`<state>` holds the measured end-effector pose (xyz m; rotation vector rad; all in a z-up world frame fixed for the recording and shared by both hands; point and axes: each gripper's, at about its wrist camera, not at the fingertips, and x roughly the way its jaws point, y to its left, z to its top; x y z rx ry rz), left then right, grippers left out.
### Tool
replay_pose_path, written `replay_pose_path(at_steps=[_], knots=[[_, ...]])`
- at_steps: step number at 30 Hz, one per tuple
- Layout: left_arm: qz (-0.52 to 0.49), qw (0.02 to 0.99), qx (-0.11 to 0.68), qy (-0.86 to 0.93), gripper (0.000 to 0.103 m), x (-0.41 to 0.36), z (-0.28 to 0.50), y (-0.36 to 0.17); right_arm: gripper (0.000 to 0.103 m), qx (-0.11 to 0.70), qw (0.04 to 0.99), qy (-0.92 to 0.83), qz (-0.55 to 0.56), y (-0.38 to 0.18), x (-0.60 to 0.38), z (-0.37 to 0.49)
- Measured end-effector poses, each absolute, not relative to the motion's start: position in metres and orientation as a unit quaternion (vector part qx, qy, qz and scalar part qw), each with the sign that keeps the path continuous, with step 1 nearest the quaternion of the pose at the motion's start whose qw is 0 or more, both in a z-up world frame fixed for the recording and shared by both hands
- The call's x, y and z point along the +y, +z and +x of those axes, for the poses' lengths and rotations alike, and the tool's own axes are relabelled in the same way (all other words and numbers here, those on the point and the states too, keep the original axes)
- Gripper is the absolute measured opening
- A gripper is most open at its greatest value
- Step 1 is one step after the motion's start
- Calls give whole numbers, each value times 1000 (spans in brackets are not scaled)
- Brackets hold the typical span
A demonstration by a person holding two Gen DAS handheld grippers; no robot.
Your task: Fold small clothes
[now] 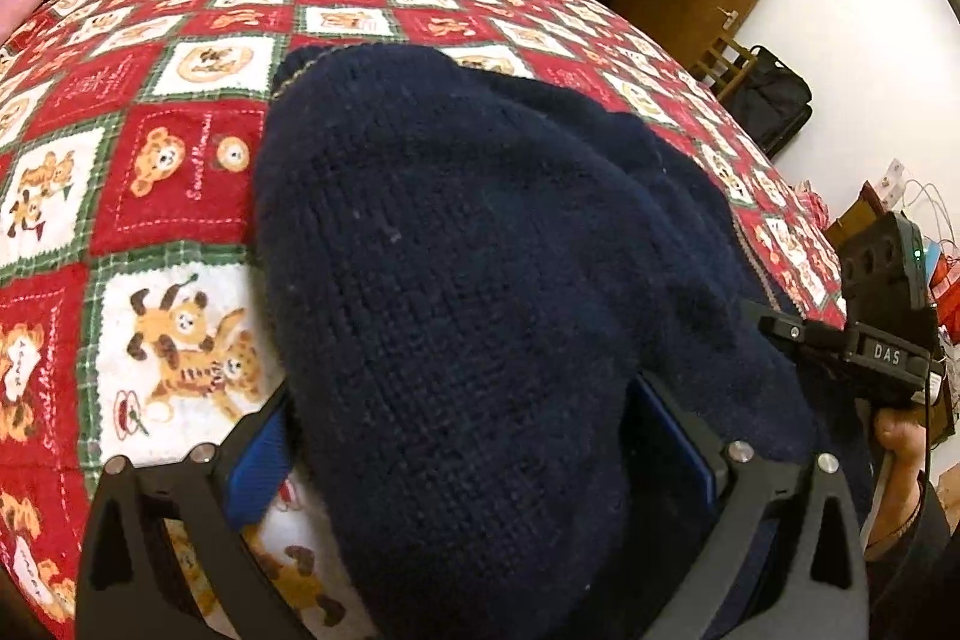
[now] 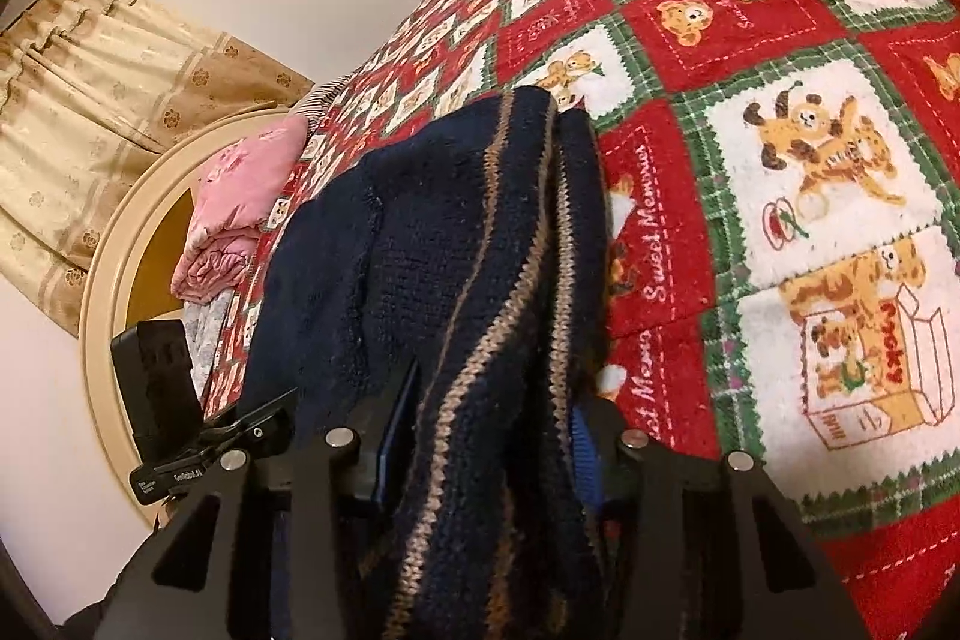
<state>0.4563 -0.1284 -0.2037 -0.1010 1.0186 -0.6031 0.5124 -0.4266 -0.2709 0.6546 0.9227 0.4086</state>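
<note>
A small dark navy knitted sweater (image 1: 456, 244) with thin tan stripes along its ribbed edge is held up over a bed covered with a red, white and green patchwork quilt (image 1: 180, 160) printed with bears and tigers; its far part seems to rest on the quilt, while the near part is lifted and hangs between the two tools. In the left wrist view, the left gripper (image 1: 480, 442) is seen with its blue-padded fingers (image 1: 264, 454) on both sides of a thick fold of the plain knit, and it is judged to be closed on this fold. In the right wrist view, the right gripper (image 2: 486, 436) is closed on the striped ribbed edge, which is bunched between its blue pads. The right tool is also seen at the right border of the left view, held by a hand (image 1: 900, 442), just beside the sweater. The step in hand is judged to be the lifting of one edge so that it can be carried over the rest of the garment. For the next move, both held parts should be brought forward together, kept level with each other, and laid down flat before the jaws are opened. A pink folded cloth (image 2: 240, 208) lies well apart, near a cream round headboard (image 2: 108, 268).
</note>
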Motion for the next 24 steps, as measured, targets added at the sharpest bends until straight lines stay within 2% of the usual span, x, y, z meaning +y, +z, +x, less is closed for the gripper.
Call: replay_pose_path(at_steps=[4,9,13,15,18,24], knots=[[-48,826,474,-302,95,-131,454,-202,44,431,828,191,304,-271,-425,513],[-28,838,450,-307,70,-134,443,-192,37,413,841,188,293,-269,-423,505],[-19,847,441,-295,59,-139,441,-186,35,409,849,180,284,-267,-419,504],[-15,852,440,-283,50,-141,438,-180,33,404,861,167,260,-261,-414,500],[5,861,431,-269,45,-144,430,-170,32,395,876,156,231,-250,-404,493],[-3,868,419,-266,42,-137,415,-151,31,382,876,159,246,-235,-400,484]])
